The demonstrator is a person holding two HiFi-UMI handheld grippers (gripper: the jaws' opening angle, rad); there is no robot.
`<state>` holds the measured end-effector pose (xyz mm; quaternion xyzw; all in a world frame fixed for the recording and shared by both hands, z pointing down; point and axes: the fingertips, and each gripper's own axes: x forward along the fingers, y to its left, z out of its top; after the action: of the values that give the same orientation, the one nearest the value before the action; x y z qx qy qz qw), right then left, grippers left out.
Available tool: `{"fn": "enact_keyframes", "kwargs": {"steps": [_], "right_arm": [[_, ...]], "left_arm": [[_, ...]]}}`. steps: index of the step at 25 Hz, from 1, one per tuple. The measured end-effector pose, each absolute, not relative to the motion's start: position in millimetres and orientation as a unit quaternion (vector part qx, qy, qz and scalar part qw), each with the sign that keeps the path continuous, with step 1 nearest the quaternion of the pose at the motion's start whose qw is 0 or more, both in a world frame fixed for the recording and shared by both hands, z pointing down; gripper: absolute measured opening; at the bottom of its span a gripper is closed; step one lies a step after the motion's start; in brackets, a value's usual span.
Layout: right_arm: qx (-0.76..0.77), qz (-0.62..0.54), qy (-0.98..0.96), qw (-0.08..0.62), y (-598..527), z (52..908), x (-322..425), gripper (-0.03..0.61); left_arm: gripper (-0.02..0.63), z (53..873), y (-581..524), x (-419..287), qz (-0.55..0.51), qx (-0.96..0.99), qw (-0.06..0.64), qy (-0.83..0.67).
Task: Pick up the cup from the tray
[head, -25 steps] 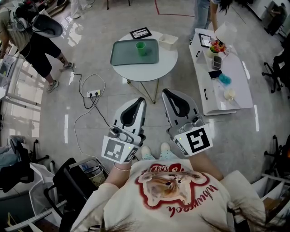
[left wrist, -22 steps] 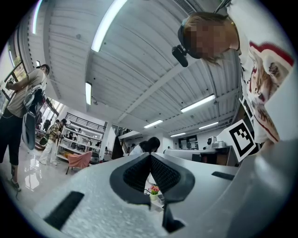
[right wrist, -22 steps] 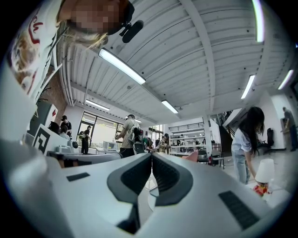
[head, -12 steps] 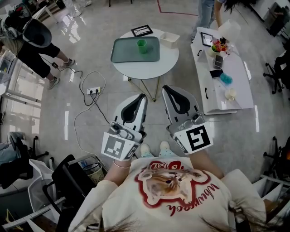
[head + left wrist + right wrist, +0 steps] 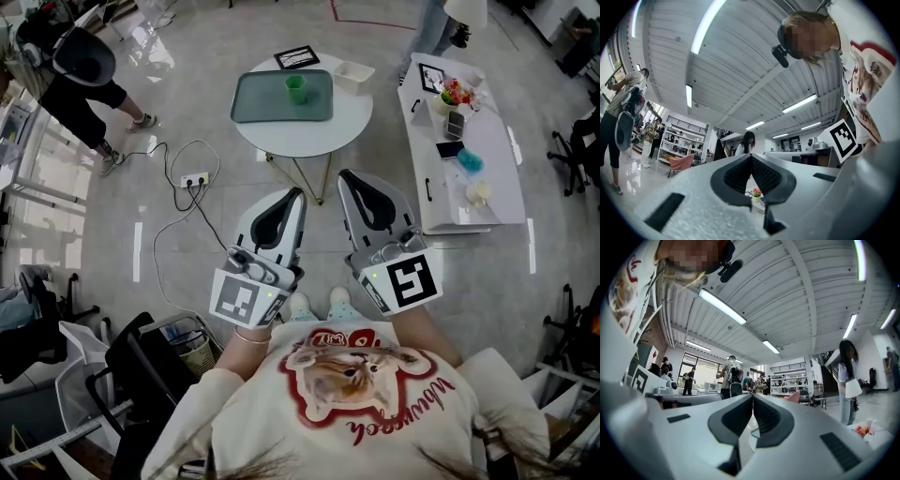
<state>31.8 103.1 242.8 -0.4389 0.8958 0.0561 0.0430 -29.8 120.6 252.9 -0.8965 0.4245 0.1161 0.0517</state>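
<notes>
Hovering short of the round table (image 5: 314, 136).
Left gripper (image 5: 298, 192) and right gripper (image 5: 342, 175) are hanging clenched and empty; the green cup (image 5: 295, 89) is sitting upright in the tray (image 5: 262, 105) on that table.

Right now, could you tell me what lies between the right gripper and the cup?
In the head view: bare grey floor, then the white table's near edge and the tray's front rim, between the right gripper and the cup. Nothing else.
</notes>
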Motion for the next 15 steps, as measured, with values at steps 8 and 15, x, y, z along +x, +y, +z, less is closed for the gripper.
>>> {"fn": "enact_keyframes", "kwargs": {"steps": [8,15], "right_arm": [[-0.436,0.055,0.897,0.042,101.7,242.9,28.5,0.025],[-0.434,0.054,0.899,0.039,102.8,245.9,25.6,0.025]], "left_arm": [[0.014,252.4,119.6,-33.6,0.116,-0.894,0.053,0.43],[0.014,253.6,120.0,-35.6,0.116,-0.893,0.053,0.432]]}}
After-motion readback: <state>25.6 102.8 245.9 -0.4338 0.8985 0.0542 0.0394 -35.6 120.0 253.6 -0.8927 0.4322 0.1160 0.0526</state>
